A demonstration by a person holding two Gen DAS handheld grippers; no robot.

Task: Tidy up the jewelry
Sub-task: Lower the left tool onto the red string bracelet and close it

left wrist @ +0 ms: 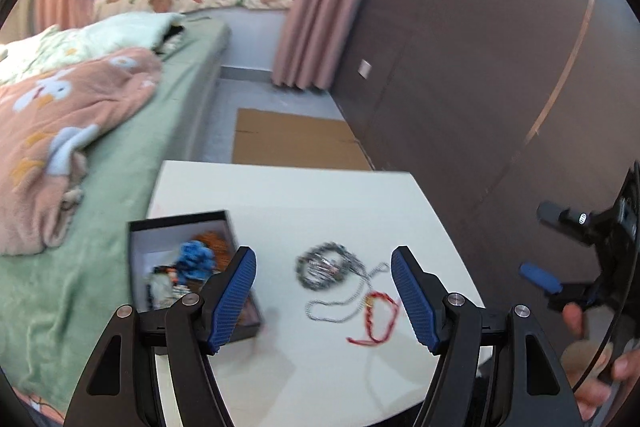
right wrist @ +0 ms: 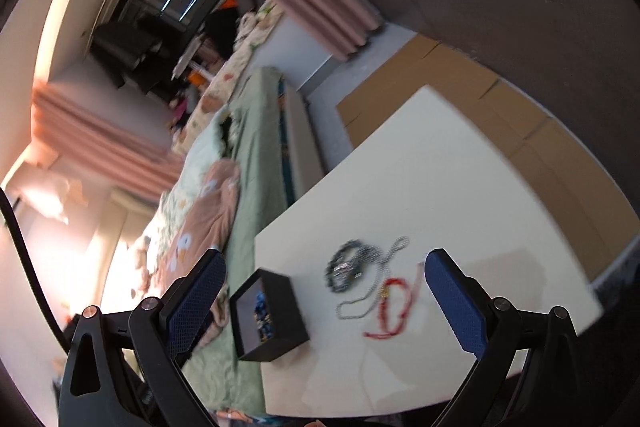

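Jewelry lay loose on the white counter (left wrist: 320, 195): a coiled grey beaded chain (left wrist: 322, 267), a thin silver chain (left wrist: 340, 307) and a red braided cord (left wrist: 380, 319), overlapping beside the open black box (left wrist: 180, 219). Lifting one could drag the tangled others off the edge. Left gripper (left wrist: 324, 297) and right gripper (right wrist: 324, 301) hovered short of them, jaws wide, empty.

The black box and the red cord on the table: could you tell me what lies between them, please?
In both wrist views, the dark bead coil and a silver chain lie between the black box and the red cord.
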